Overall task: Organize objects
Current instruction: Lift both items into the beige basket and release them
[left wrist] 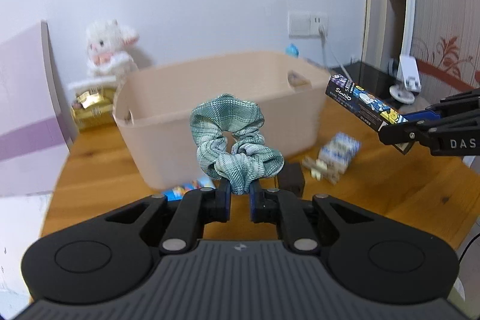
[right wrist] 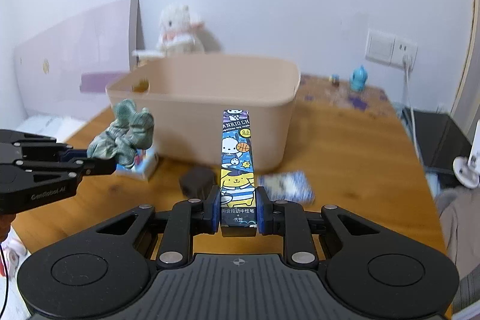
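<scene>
Pen box point(right wrist: 237, 167) clamped lengthwise in right tool point(right wrist: 238, 207), pointing at bin point(right wrist: 210, 110), left tool point(left wrist: 240, 194) pinching scrunchie point(left wrist: 235, 140).

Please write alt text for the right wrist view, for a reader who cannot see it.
The right gripper holds a long dark-blue cartoon-printed pen box between closed jaws, pointing toward a beige plastic storage bin on a wooden table. At left, the left gripper holds a green plaid fabric scrunchie.

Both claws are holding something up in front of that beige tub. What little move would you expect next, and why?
Probably carry the green plaid fabric scrunchie, pinched in the left gripper, forward over the rim of the beige plastic bin and let go. It hangs short of the near wall. The right gripper with its long cartoon-printed pen box could follow.
</scene>
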